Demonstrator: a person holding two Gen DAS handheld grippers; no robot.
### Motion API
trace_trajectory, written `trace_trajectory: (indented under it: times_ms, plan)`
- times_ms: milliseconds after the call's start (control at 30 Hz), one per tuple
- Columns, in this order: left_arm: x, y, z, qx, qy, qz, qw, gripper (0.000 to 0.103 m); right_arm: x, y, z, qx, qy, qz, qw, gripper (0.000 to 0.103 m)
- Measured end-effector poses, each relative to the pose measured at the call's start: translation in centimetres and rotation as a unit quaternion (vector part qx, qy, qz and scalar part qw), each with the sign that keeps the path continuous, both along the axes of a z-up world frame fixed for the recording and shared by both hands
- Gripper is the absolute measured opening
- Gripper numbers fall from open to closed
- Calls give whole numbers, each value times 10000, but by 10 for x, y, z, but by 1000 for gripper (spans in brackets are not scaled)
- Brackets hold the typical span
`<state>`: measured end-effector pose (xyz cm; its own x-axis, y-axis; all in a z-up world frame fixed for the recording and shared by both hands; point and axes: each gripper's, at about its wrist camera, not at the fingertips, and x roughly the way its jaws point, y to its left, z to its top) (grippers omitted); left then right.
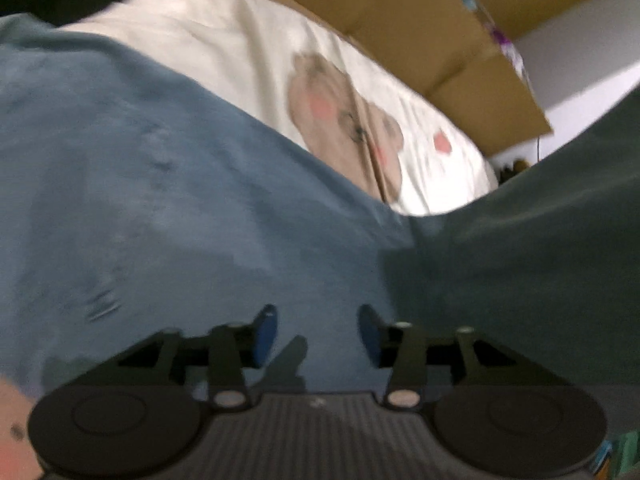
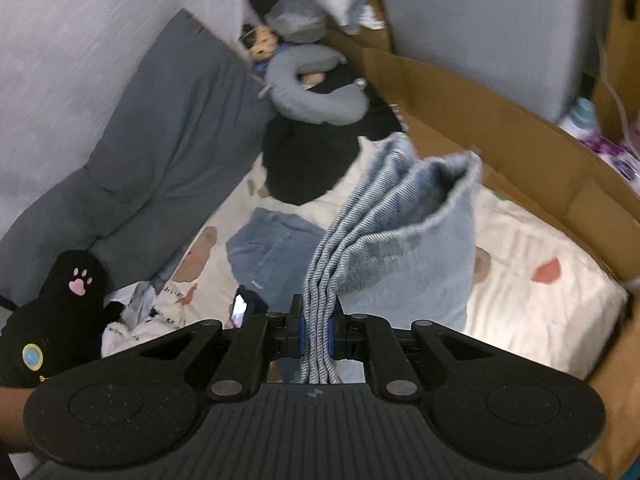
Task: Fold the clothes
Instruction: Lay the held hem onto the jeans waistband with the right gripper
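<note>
In the right wrist view my right gripper (image 2: 318, 332) is shut on a bunched fold of light blue jeans (image 2: 404, 248). The leg stands up from the jaws, its open hem at the top. Another part of the jeans (image 2: 272, 248) lies on the bear-print sheet (image 2: 540, 312) behind. In the left wrist view blurred blue denim (image 1: 160, 208) fills the lower left, and a darker fold (image 1: 520, 248) rises on the right. Just above the denim my left gripper (image 1: 318, 332) stands open, with nothing pinched between its blue pads (image 1: 266, 332).
A cream sheet with a bear print (image 1: 344, 128) covers the bed. Cardboard walls (image 2: 500, 128) run along the far side. A grey cushion (image 2: 168, 132), a black plush with a pink paw (image 2: 68, 292), a grey neck pillow (image 2: 316, 88) and a black garment (image 2: 304, 160) lie at the left and back.
</note>
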<state>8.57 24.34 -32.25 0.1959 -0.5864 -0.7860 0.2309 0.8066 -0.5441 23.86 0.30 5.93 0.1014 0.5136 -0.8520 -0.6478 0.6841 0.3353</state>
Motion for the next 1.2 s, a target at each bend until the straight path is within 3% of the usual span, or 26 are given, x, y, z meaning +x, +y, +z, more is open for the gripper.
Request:
trace_trajectory:
  times_ms: [200,667,1200]
  plan:
    - [-19,48,20,52,-202,508,9985,76,2,49,-23,-91,179,352,9992,9]
    - [-43,115,29,92,-250,1227,9921,81,10,119,-110,-83,700,517,9962,9]
    - [-52,165,39,352,-159,1899,9810,83,27,167,-205,548,1075,-307,9922,9]
